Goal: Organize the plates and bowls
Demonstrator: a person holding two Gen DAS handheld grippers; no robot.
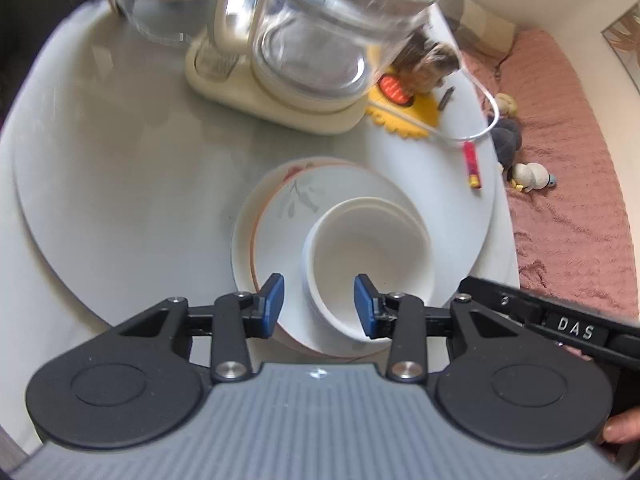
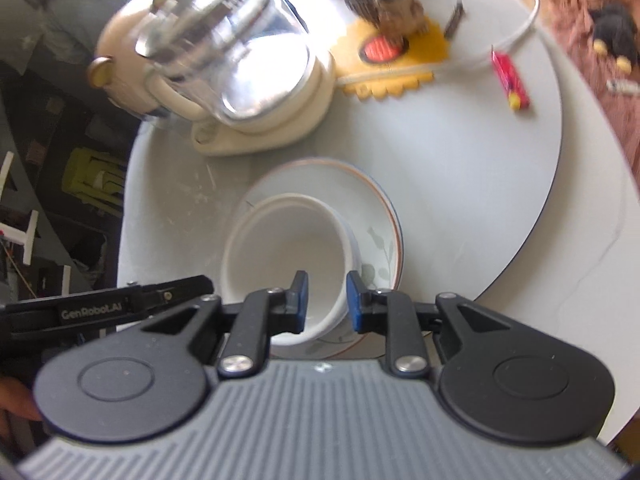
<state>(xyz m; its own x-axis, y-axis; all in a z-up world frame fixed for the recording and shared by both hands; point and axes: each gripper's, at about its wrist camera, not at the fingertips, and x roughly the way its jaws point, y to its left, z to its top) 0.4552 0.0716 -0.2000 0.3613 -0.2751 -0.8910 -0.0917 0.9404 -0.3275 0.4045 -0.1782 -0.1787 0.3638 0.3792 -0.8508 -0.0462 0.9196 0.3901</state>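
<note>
Stacked white bowls (image 1: 360, 248) sit on a stack of plates; the top plate (image 1: 320, 196) has a grey leaf print and an orange rim. My left gripper (image 1: 319, 304) is open, its blue pads astride the bowls' near left wall. In the right wrist view the bowls (image 2: 288, 256) and the plate (image 2: 372, 216) show again. My right gripper (image 2: 327, 302) is open, its pads astride the bowls' near right wall. Neither gripper grips anything.
The stack rests on a grey round turntable (image 1: 120, 160). A glass kettle on a cream base (image 1: 312, 52) stands behind, with a yellow mat and figurine (image 1: 408, 88), a red stick (image 1: 472, 164) and a clear tube. A pink sofa (image 1: 568, 184) lies right.
</note>
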